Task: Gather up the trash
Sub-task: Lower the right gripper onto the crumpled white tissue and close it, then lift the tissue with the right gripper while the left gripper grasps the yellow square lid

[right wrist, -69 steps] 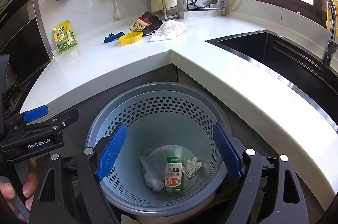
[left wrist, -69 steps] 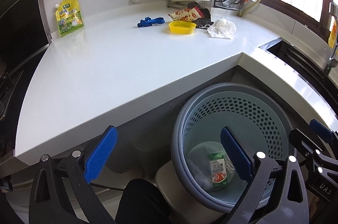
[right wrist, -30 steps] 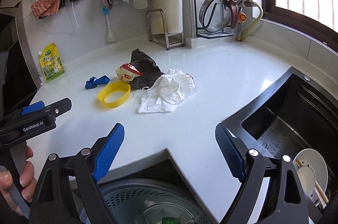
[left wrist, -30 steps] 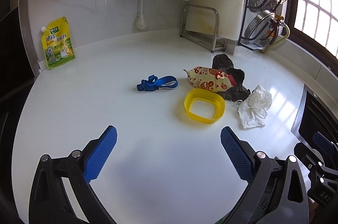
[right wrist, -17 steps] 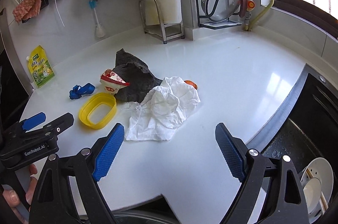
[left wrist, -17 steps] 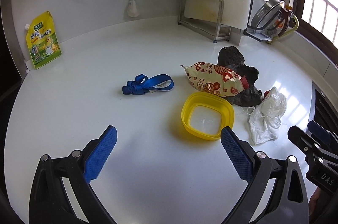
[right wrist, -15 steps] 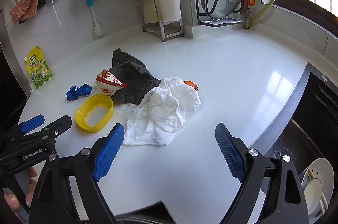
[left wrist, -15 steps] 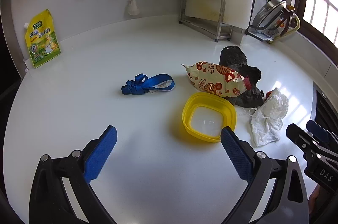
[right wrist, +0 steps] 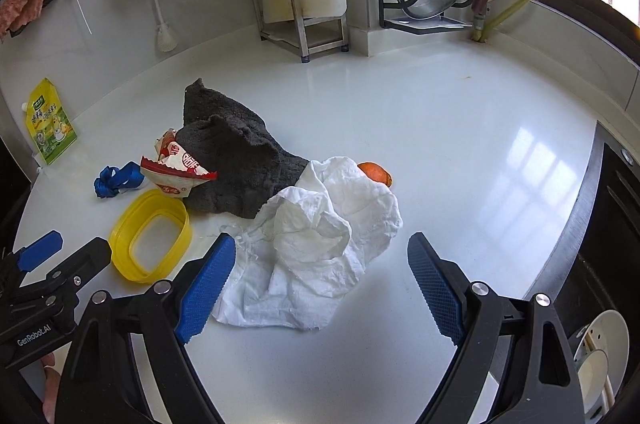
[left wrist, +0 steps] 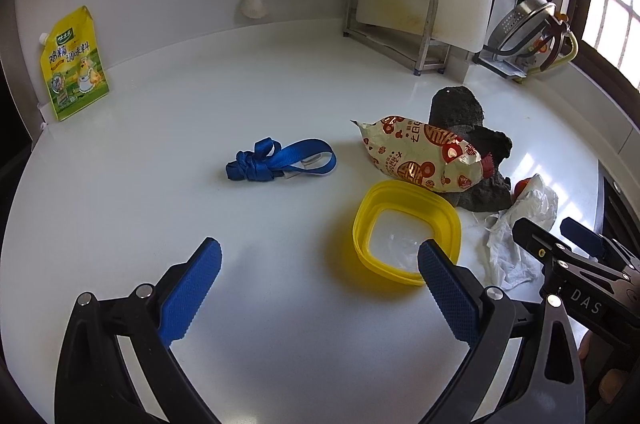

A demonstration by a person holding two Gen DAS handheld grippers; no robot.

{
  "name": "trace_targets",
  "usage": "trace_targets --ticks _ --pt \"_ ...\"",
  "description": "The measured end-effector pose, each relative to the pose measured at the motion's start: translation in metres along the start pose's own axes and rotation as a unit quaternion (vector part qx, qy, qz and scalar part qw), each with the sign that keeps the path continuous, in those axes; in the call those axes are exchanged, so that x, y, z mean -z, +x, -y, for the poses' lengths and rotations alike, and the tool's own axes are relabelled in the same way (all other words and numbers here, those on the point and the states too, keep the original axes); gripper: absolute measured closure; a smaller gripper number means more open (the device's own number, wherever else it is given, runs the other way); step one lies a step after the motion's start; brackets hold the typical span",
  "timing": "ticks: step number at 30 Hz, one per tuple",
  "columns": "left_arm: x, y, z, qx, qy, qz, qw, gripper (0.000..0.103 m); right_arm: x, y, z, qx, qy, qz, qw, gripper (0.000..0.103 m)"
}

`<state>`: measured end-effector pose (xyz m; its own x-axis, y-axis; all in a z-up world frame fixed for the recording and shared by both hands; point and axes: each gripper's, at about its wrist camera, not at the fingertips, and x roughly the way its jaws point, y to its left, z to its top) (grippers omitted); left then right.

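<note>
- we find the right gripper (right wrist: 320,280) with jaws wide apart and empty, poised low over the crumpled white tissue (right wrist: 320,244), which lies on the white counter (right wrist: 460,144) between the two blue pads.
- we find the left gripper (left wrist: 320,276) likewise spread and empty, near the yellow lid ring (left wrist: 406,228); its right pad overlaps the ring's near rim in view.
- other trash: the snack wrapper (left wrist: 420,156) rests against the dark cloth (right wrist: 236,164); a small orange scrap (right wrist: 374,172) peeks from behind the tissue.
- we judge the step in hand to be grasping the tissue. we advise closing on its raised central bunch, not the flat near flap, so the whole sheet lifts.
- the tissue touches the cloth; a shallow bite should avoid snagging it.
- room: open counter lies right of the tissue; the sink edge (right wrist: 584,184) is farther right. the blue strap (left wrist: 276,160) is well apart.
</note>
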<state>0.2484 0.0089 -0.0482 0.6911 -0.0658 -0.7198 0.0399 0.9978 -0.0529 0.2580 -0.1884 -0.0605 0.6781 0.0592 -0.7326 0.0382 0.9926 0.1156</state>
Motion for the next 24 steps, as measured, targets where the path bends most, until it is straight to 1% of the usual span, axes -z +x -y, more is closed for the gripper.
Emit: trace_targets --ticks 6,9,11,12,13,14,16,17,18,19,22,24 --pt "0.0 0.001 0.001 -0.001 0.003 -0.004 1.0 0.006 -0.003 0.011 -0.004 0.011 -0.008 -0.019 1.0 0.019" --pt "-0.001 0.002 0.003 0.001 0.003 -0.007 1.0 0.006 -0.003 0.012 -0.005 0.01 -0.012 -0.021 1.0 0.02" --pt "-0.001 0.002 0.004 0.002 0.004 -0.008 1.0 0.006 -0.004 0.012 -0.007 0.009 -0.015 -0.021 1.0 0.027" --pt "-0.001 0.003 0.005 0.002 0.005 -0.009 0.9999 0.006 -0.003 0.013 -0.007 0.008 -0.016 -0.024 1.0 0.035" --pt "-0.001 0.003 0.005 0.002 0.005 -0.011 0.9999 0.006 -0.003 0.014 -0.007 0.007 -0.017 -0.027 0.999 0.041" --pt "-0.002 0.004 0.006 0.004 0.004 -0.012 0.9999 0.006 -0.003 0.013 -0.007 0.008 -0.019 -0.023 1.0 0.043" --pt "-0.002 0.004 0.007 0.006 0.003 -0.014 0.9999 0.006 -0.001 0.01 -0.006 0.003 -0.019 -0.023 1.0 0.061" --pt "-0.002 0.005 0.008 0.007 0.003 -0.015 0.9999 0.006 0.0 0.009 -0.005 0.002 -0.02 -0.023 1.0 0.067" --pt "-0.002 0.005 0.009 0.007 0.003 -0.016 0.9998 0.006 0.001 0.008 -0.002 0.0 -0.018 -0.023 1.0 0.077" --pt "-0.002 0.005 0.011 0.009 0.004 -0.017 0.9998 0.006 0.003 0.006 0.0 -0.005 -0.014 -0.024 1.0 0.082" --pt "-0.002 0.004 0.016 0.016 0.007 -0.018 0.9997 0.006 0.005 -0.001 0.013 -0.019 0.002 -0.021 1.0 0.089" --pt "-0.002 0.004 0.021 0.017 0.011 -0.019 0.9996 0.006 0.007 -0.007 0.021 -0.025 0.013 -0.015 0.999 0.09"
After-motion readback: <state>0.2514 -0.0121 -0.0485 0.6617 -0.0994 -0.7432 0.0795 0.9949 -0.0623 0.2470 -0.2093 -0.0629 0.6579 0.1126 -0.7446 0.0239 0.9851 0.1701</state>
